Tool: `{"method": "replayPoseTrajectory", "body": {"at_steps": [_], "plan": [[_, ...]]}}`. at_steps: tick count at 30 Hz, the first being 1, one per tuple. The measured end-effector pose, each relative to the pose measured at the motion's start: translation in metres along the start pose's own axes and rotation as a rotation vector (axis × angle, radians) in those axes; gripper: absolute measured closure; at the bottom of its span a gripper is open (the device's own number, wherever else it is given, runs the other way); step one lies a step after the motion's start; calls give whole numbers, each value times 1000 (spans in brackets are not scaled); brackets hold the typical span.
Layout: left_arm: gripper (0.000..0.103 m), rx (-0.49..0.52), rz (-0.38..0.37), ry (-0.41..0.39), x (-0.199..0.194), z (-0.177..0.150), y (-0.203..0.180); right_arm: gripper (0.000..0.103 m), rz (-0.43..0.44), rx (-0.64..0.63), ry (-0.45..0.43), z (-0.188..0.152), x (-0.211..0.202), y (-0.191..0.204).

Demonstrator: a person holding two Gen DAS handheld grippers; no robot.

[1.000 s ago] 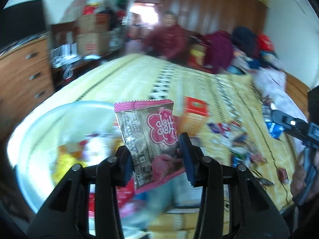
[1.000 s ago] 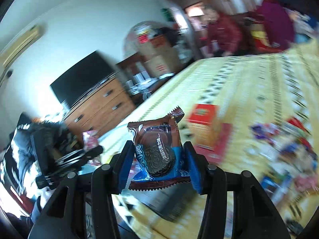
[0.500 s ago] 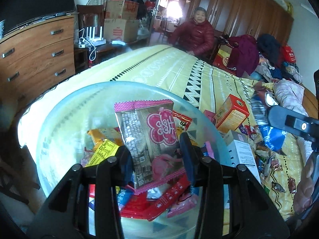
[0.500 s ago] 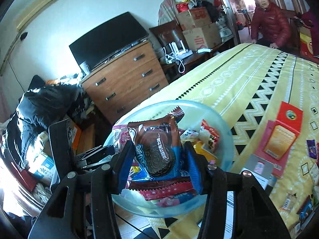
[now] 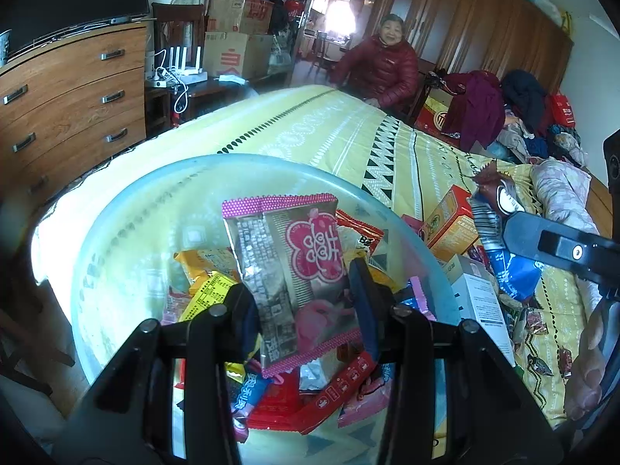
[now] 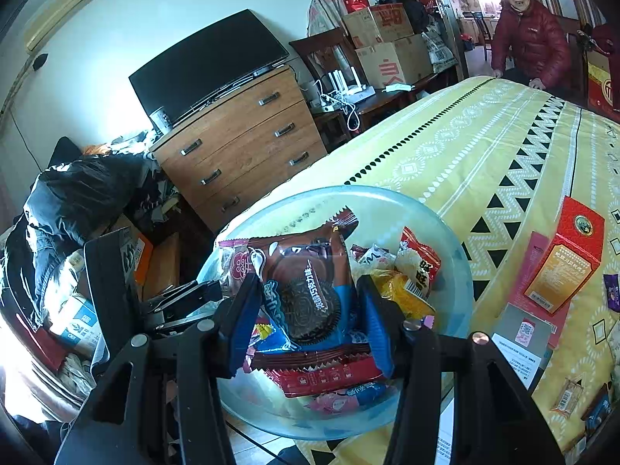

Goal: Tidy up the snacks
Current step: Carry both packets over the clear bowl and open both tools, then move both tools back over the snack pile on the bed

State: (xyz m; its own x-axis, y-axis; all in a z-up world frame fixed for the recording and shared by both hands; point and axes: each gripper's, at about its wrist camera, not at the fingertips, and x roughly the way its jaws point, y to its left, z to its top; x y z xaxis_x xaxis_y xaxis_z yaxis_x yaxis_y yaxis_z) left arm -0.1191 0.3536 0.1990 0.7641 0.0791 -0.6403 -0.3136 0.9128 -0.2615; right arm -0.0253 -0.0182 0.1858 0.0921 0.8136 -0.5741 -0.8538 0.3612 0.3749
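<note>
The pink packet (image 5: 294, 271) is being held upright between the narrowly set jaws of the left gripper (image 5: 306, 310), above the bowl (image 5: 128, 232). The cookie packet (image 6: 306, 290) is being clamped by the right gripper (image 6: 310, 321), also over the bowl, which is sitting at the bed's (image 6: 484, 147) edge and is being filled with snacks (image 6: 410, 271). A red box (image 6: 562, 263) is lying at 3 o'clock of the bowl.

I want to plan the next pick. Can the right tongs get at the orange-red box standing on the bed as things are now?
Probably not yet: the right tongs are shut on the cookie packet over the bowl. The orange-red box stands uncovered beside it.
</note>
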Motion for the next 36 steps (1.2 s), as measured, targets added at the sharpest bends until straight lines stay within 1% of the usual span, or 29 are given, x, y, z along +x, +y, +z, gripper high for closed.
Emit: {"method": "replayPoseTrajectory", "body": {"at_steps": [2,3,4,5,6,8,11,14,18,27,33,35,36], "plan": [[59,1,10,6,1,1,1,46,-4,2,4,0,3,-1],[51,2,12,8,2,0,1,43,-9,5,5,0,4,-1],[29,0,18,12,2,0,2,35,-17,9,6,0,5,-1],[17,-4,23,14,2,0,3,25,-32,14,8,1,6,-1],[0,-8,28,10,2,-1,4,24,-41,16,6,1,5,0],[0,-14,41,6,0,-2,7,24,-52,17,-5,0,2,0],[0,-24,55,16,1,-3,12,24,-38,35,-13,-6,-7,-4],[0,-21,55,18,-2,-4,8,24,-31,69,-19,-21,-20,-12],[0,15,37,9,-6,-2,-8,24,-39,128,-17,-54,-40,-31],[0,145,-19,-18,-21,-2,-76,24,-111,274,-20,-132,-95,-87],[0,249,-56,-9,-20,-15,-138,24,-159,369,-30,-185,-136,-120],[0,278,-84,-7,-20,-20,-157,24,-186,399,-39,-206,-153,-133],[0,298,-116,6,-18,-24,-171,24,-209,414,-46,-217,-162,-139]]}}
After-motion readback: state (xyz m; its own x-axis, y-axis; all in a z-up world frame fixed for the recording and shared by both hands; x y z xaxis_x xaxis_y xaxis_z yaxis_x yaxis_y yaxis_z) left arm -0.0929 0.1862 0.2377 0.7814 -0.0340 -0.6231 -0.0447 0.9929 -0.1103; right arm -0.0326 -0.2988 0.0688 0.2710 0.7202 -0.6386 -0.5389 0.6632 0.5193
